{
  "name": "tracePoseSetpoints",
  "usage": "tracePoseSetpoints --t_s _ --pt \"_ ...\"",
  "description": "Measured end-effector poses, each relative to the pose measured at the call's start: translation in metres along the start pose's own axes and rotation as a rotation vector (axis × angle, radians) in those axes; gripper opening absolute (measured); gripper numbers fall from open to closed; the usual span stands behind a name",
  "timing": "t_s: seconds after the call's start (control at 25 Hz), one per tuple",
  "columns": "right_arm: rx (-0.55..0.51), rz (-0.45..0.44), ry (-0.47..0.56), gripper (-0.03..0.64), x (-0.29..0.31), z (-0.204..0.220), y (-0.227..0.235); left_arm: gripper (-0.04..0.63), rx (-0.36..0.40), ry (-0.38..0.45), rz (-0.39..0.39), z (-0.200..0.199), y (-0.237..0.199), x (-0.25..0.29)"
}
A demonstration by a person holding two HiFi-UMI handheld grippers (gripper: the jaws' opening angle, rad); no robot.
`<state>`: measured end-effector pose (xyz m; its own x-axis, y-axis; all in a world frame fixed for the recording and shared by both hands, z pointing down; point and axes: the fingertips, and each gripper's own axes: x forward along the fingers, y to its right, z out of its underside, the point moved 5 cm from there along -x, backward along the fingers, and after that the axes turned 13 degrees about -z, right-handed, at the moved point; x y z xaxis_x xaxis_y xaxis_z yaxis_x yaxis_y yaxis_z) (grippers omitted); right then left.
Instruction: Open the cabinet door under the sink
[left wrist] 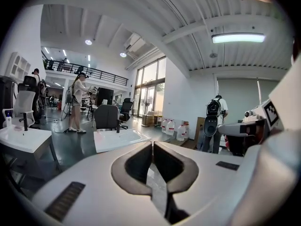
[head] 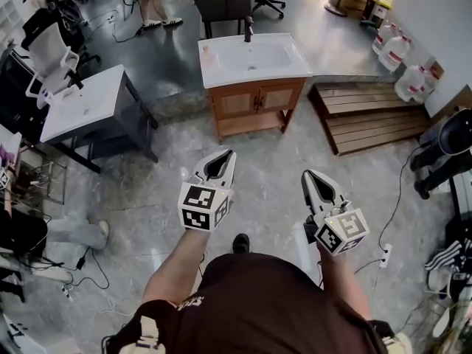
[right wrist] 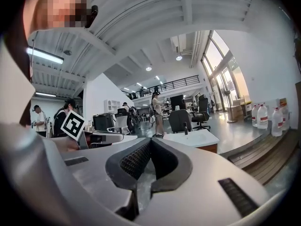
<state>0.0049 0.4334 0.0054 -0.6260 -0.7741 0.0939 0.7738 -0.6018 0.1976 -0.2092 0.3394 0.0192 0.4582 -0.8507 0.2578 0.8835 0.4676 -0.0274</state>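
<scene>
A wooden cabinet (head: 254, 105) with two shut doors stands under a white sink (head: 252, 56) straight ahead across the grey floor. From the left gripper view the sink (left wrist: 120, 138) shows beyond the jaws; from the right gripper view the sink (right wrist: 194, 137) shows with a strip of wood below it. My left gripper (head: 231, 153) is shut and empty, well short of the cabinet. My right gripper (head: 305, 174) is also shut with nothing in it, level with the left and farther right.
A second white sink on a dark stand (head: 87, 105) stands to the left. A wooden pallet (head: 365, 115) lies right of the cabinet, with water jugs (head: 404, 61) behind it. An office chair (head: 225, 2) sits behind the sink. People stand in the background. Cables (head: 391, 220) trail on the floor.
</scene>
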Motion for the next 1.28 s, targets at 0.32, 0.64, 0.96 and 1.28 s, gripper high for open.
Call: tracePoseSetpoints --t_s 0.32,0.64,0.96,1.28 --pt "0.015 0.012 -0.031 0.015 0.048 -0.007 0.02 0.026 -0.026 -0.003 0.014 -0.007 -0.032 0.039" --pt "0.035 0.0 -0.012 0.014 0.077 -0.015 0.084 0.026 -0.023 -0.03 -0.018 -0.01 -0.036 0.1" --pt "0.064 -0.04 0.005 0.014 0.116 -0.028 0.219 0.026 -0.01 -0.056 -0.11 -0.03 -0.022 0.218" --pt "0.092 -0.132 -0.049 0.015 0.166 -0.053 0.364 0.026 -0.018 -0.127 -0.15 -0.05 0.016 0.355"
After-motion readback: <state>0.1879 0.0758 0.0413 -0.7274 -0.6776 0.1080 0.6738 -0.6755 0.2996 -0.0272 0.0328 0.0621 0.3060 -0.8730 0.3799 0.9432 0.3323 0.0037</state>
